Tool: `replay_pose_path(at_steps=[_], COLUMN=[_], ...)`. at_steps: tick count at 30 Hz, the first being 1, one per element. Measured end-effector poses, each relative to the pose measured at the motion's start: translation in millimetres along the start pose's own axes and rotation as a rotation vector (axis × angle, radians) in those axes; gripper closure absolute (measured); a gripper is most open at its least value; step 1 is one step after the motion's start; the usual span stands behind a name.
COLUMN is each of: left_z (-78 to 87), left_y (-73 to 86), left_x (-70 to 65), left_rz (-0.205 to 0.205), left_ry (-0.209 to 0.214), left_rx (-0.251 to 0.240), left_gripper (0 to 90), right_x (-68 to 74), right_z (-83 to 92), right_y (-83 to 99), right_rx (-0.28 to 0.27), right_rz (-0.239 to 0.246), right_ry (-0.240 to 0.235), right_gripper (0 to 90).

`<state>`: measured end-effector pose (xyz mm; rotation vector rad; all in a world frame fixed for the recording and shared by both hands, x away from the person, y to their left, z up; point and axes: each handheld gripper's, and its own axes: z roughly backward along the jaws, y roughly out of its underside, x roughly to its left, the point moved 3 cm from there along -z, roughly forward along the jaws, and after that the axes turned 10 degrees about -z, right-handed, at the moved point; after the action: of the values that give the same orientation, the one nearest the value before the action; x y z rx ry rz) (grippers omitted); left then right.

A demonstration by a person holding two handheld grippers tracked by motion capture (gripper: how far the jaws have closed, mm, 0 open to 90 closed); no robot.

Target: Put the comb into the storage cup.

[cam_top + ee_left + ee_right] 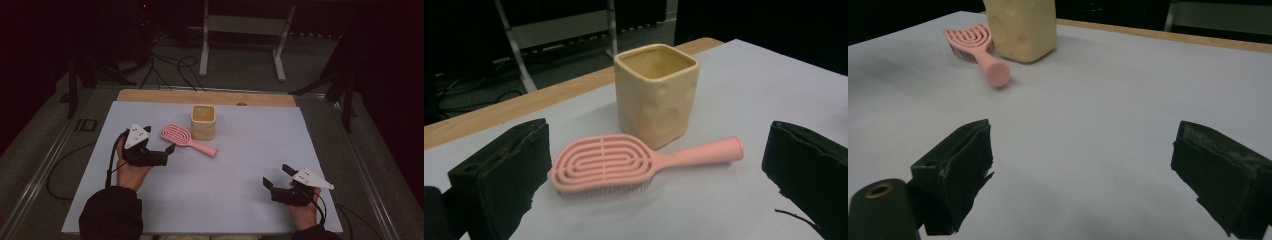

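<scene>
Right, my left claw (pixel 169 153) sits left of centre in the high view, jaws spread wide and gripping nothing, its tips just beside the head of the pink hairbrush (pixel 186 138). In the left gripper view that hairbrush (pixel 624 161) lies flat across the middle of the frame, between my two black pads but touched by neither, handle pointing to the right. Just behind it stands the yellow cup (pixel 657 93), upright, close against the brush. Over at the lower right of the high view, my right claw (pixel 279 177) rests on the white sheet (pixel 240 170), also wide open and empty, well apart from brush and cup (pixel 203 121).
</scene>
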<state>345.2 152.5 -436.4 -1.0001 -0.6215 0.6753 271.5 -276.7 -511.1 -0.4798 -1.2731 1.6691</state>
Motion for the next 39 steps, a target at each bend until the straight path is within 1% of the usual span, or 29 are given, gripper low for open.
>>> replay_pose_path(at_steps=[4, 6, 16, 22, 23, 24, 26, 30, 36, 39], left_z=[-9.5, -14.5, -36.5, -49.5, -49.5, -54.3, -58.5, -66.5, -78.0, -83.3], left_y=[-4.2, -6.0, -15.2, -18.2, -18.2, -19.6, -20.9, -23.5, -26.5, -27.2], left_x=[0.0, 0.0, -4.4, -9.2, -9.2, -12.2, -14.9, -20.1, -27.6, -32.0], left_rz=[0.02, 0.023, 0.022, 0.015, 0.015, 0.011, 0.008, 0.002, 0.004, -0.004], left_ry=[0.013, 0.017, 0.033, 0.042, 0.042, 0.046, 0.05, 0.064, 0.081, 0.091], left_rx=[-0.003, 0.002, 0.035, 0.052, 0.052, 0.058, 0.065, 0.081, 0.098, 0.112], left_gripper=[0.0, 0.0, 0.0, 0.1, 0.1, 0.1, 0.2, 0.5, 1.2, 1.6], right_x=[-0.4, -0.5, -0.2, -0.3, -0.3, -0.3, -0.5, -0.9, -1.4, -1.6], right_z=[0.0, 0.1, -0.6, -0.8, -0.8, -0.9, -1.1, -1.0, -1.2, -1.4], right_y=[0.1, 0.0, 0.2, 0.3, 0.3, 0.4, 0.5, 0.5, 0.5, 0.6], right_rx=[0.001, 0.001, 0.002, 0.005, 0.005, 0.006, 0.008, 0.009, 0.006, 0.007], right_rz=[-0.004, -0.004, -0.003, -0.005, -0.005, -0.005, -0.004, -0.006, -0.006, -0.006], right_ry=[0.001, 0.002, -0.003, -0.004, -0.004, -0.005, -0.005, -0.005, -0.006, -0.006], right_gripper=[9.3, 9.3, 9.3, 9.3, 9.3, 9.3, 9.3, 9.3, 9.3, 9.3])
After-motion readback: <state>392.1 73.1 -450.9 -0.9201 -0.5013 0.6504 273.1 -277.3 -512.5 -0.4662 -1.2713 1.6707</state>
